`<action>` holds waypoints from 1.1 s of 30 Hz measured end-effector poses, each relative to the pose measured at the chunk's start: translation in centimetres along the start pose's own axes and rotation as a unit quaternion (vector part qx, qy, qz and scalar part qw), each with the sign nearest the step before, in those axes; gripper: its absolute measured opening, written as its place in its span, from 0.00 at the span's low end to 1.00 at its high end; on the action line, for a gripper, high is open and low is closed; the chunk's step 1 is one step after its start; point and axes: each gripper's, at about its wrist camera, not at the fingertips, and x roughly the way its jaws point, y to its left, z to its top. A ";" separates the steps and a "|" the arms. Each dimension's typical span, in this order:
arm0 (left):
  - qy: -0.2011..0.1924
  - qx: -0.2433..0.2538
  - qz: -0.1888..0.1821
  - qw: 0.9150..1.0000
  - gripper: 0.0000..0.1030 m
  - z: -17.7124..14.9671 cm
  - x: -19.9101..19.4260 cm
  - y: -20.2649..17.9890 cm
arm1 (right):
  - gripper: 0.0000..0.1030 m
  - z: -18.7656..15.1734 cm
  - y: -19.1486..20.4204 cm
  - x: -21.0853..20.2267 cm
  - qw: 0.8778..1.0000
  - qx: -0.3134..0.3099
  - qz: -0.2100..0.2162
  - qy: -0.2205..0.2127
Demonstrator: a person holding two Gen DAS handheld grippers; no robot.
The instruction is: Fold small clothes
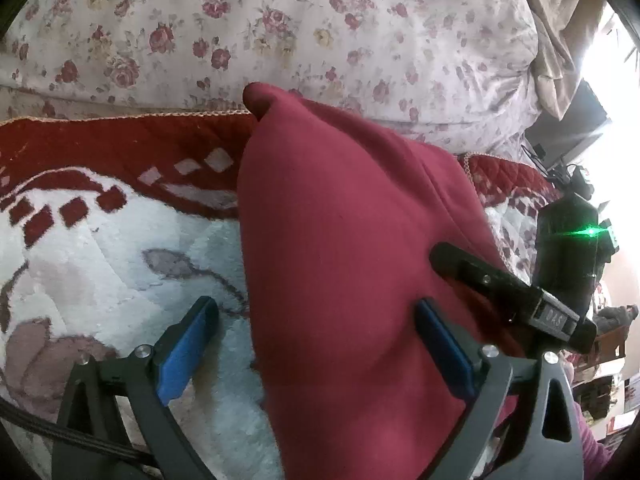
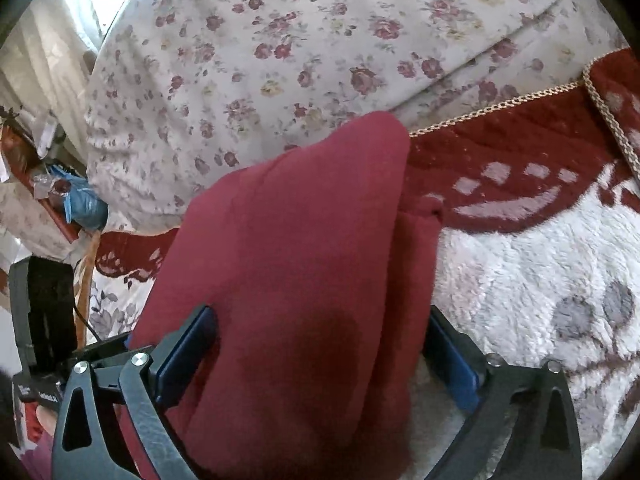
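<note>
A dark red garment [image 1: 340, 248] lies folded in a long heap on a fluffy white and red blanket [image 1: 120, 248]. My left gripper [image 1: 316, 340] is open, its blue-padded fingers [image 1: 184, 356] wide apart, with the garment's near end between them. In the right wrist view the same garment [image 2: 288, 264] fills the space between the spread fingers [image 2: 188, 356] of my right gripper [image 2: 320, 356], which is also open. Neither gripper pinches the cloth. The right gripper's black body [image 1: 516, 296] shows at the garment's right edge in the left wrist view.
A floral quilt [image 1: 280, 32] is bunched up behind the blanket [image 2: 540, 280]. It also fills the back of the right wrist view [image 2: 280, 52]. A black device with a green light [image 1: 572, 248] stands at the right. Cluttered furniture [image 2: 52, 184] stands at the left.
</note>
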 end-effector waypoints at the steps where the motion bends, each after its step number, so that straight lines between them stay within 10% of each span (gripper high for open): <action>1: 0.000 0.001 0.000 1.000 0.96 0.0 0.1 -0.1 | 1.00 0.0 0.0 0.1 1.000 -0.001 0.001 0.000; 10: 0.002 -0.003 -0.010 1.000 0.96 0.0 0.6 0.1 | 0.98 0.1 -0.4 0.1 1.000 0.001 0.018 -0.001; 12: 0.003 0.012 -0.015 1.000 0.90 -0.1 0.7 -0.2 | 0.75 -0.1 0.1 -0.1 1.000 -0.010 0.021 -0.004; 20: -0.016 0.036 -0.019 0.999 0.57 -0.8 -1.5 -1.6 | 0.43 0.2 2.8 -2.7 0.998 -0.050 0.027 -0.029; 33: -0.034 0.024 0.018 0.999 0.55 -8.3 -13.4 -1.3 | 0.42 -4.8 9.7 -7.3 0.993 -0.048 0.105 0.013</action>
